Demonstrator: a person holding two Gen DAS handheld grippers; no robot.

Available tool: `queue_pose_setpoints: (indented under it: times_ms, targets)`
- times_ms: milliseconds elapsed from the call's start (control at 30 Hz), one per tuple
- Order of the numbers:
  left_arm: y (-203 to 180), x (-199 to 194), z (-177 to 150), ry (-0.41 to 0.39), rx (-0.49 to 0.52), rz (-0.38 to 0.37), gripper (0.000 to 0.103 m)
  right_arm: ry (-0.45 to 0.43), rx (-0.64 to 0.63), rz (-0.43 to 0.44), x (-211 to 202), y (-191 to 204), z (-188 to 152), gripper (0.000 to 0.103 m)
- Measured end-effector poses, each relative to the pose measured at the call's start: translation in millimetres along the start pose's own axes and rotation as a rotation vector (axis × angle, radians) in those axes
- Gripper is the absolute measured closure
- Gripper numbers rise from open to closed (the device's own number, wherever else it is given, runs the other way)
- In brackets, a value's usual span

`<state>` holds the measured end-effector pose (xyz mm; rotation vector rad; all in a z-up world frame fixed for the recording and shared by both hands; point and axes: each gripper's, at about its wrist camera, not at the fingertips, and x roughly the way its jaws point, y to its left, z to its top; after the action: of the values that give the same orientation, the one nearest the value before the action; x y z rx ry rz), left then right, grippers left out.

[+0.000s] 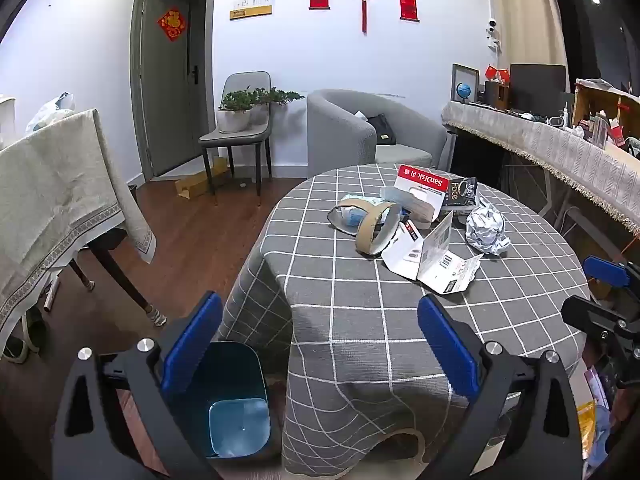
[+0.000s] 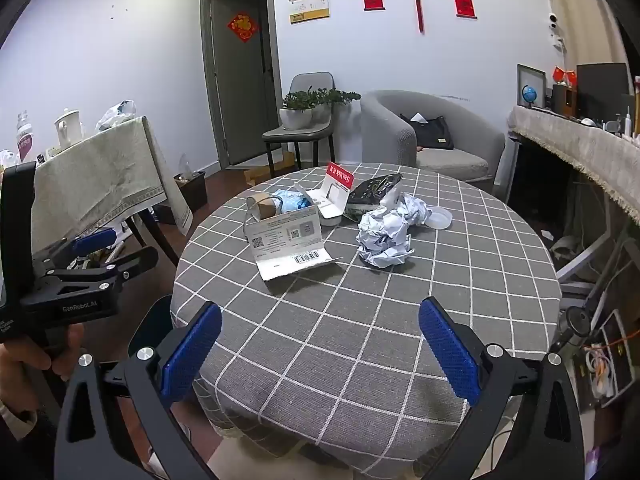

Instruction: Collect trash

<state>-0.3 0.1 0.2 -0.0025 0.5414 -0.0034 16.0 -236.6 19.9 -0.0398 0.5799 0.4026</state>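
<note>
Grey checked tablecloth (image 2: 360, 320) carries the trash: crumpled paper (image 2: 384, 236), torn packaging (image 2: 288, 240) and cardboard rings (image 1: 376, 232), clustered mid-table. Both the left gripper (image 1: 320, 344) and right gripper (image 2: 320, 344) hover with jaws spread wide, grasping nothing. Beside the table stands 1 blue bin (image 1: 236, 404).

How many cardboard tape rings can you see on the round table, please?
2: one cardboard ring leaning upright nearer the camera, another ring lying behind it to the left; the pile may hide more.

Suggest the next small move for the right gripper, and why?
Probably reach the right gripper forward to the crumpled paper ball. Both grippers are open and empty, the trash still lies on the table, and the ball is nearest. The bin waits beside the table.
</note>
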Motion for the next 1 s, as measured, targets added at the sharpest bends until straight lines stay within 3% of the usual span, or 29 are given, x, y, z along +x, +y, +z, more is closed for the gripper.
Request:
queue_pose_setpoints:
  times_ms: [1000]
  targets:
    - [2.3, 5.0, -0.7, 0.024, -0.022, -0.007, 0.003, 0.009, 0.006, 0.003, 2.5, -0.6, -2.5, 0.003]
